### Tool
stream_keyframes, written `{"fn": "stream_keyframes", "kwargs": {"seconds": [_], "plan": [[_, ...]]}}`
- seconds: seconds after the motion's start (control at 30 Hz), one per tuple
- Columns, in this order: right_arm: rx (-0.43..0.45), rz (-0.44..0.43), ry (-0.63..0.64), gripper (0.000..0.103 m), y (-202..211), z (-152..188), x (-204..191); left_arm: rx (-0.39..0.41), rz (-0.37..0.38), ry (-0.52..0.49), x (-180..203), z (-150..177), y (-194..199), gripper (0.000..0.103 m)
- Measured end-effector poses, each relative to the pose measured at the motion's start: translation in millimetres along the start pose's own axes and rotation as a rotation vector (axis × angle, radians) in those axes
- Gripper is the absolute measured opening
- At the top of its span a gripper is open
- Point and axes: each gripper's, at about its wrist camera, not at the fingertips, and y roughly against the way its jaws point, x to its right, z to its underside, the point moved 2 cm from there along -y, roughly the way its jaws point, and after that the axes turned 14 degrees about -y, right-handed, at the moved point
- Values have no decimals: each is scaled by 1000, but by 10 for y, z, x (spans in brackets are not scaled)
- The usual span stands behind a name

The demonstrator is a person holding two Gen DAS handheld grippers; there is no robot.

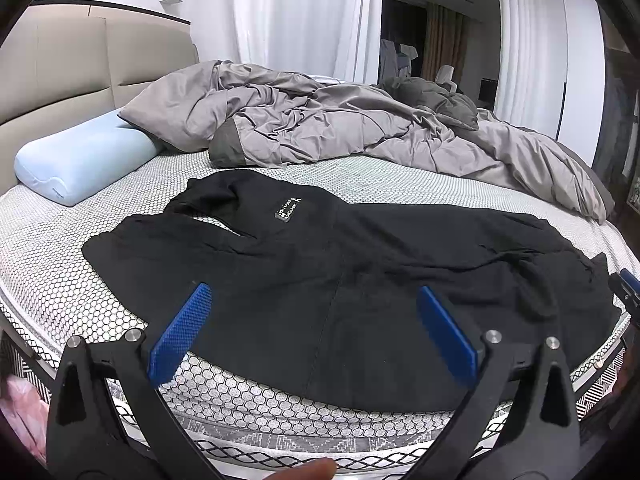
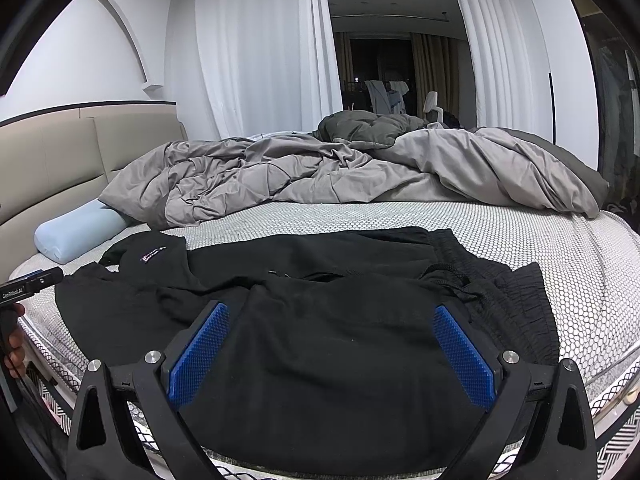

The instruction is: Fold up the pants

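Black pants (image 1: 320,280) lie spread across the near side of the bed, legs toward the left, with a small label patch (image 1: 288,209) on one leg. The elastic waistband with its drawstring (image 2: 500,280) lies at the right. My left gripper (image 1: 314,294) hovers open over the leg part near the bed's front edge, nothing between its blue pads (image 1: 180,332). My right gripper (image 2: 332,312) stands open above the upper part of the pants (image 2: 320,340), also holding nothing. The left gripper's body (image 2: 36,282) shows at the far left of the right wrist view.
A rumpled grey duvet (image 1: 340,128) covers the far half of the bed. A light blue pillow (image 1: 80,156) rests against the beige headboard (image 1: 80,60) at the left. The mattress cover (image 1: 60,280) has a honeycomb pattern. White curtains (image 2: 260,60) hang behind.
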Motion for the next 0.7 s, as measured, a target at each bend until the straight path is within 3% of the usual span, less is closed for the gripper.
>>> {"fn": "stream_keyframes", "kwargs": {"seconds": [0.37, 0.47, 0.53, 0.7], "plan": [[-70, 32, 11, 103, -165, -31, 57, -29, -23, 15, -184, 119, -253, 102], [-80, 40, -9, 103, -203, -131, 144, -79, -22, 58, -343, 140, -409, 102], [-70, 70, 3, 103, -207, -252, 241, -46, 1, 95, -499, 123, -434, 102], [-82, 112, 11, 103, -243, -511, 642, -73, -54, 150, -883, 189, -662, 102]]}}
